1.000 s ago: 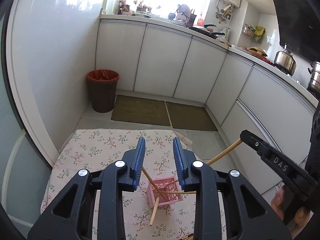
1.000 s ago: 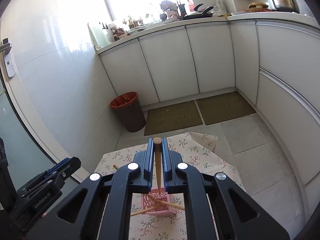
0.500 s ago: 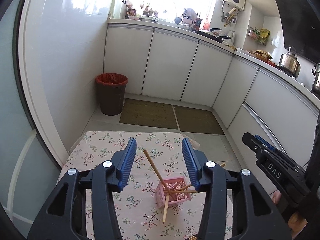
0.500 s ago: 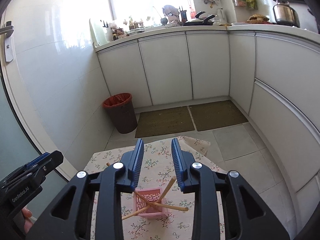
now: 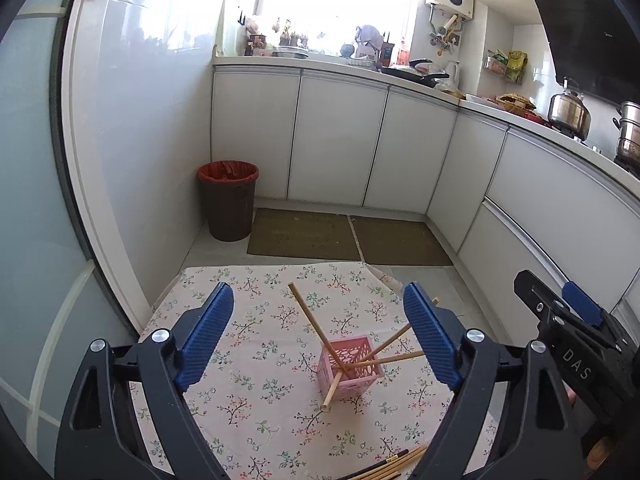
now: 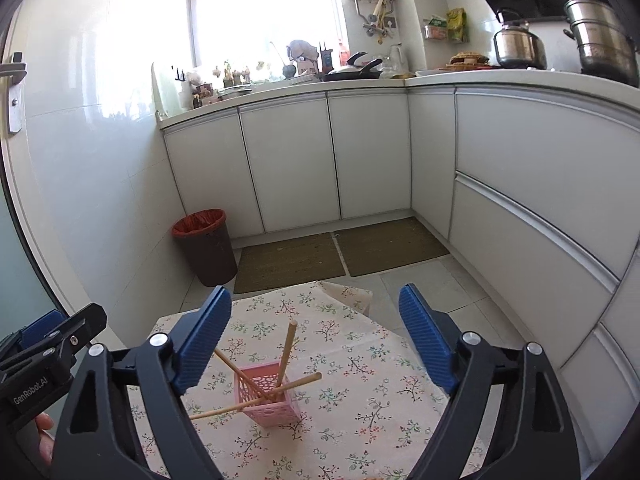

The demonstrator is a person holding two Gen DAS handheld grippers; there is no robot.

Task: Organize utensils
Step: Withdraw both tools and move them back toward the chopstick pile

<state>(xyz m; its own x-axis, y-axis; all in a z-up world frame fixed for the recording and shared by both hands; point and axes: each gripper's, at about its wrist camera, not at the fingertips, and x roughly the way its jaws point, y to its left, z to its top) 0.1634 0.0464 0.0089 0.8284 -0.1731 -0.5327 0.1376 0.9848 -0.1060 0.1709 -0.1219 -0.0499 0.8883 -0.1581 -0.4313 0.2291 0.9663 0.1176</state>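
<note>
Left gripper [image 5: 318, 336]: jaws wide, just opened further, gripping nothing.
Right gripper [image 6: 315, 344]: jaws wide, just opened further, gripping nothing.
Basket [image 5: 349, 366]: pink, upright on the table [image 5: 248, 400] with the floral cloth.
Chopsticks [image 5: 316, 330]: several lean crosswise in the basket.
Spare chopsticks [image 5: 390, 466]: lying at the table's near edge.

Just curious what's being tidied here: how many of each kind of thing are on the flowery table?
Pink basket: 1
Chopsticks in the basket: 3
Loose chopsticks at the near edge: a bunch cut off by the picture, so not countable
Total counted: 4, plus that bunch
</note>
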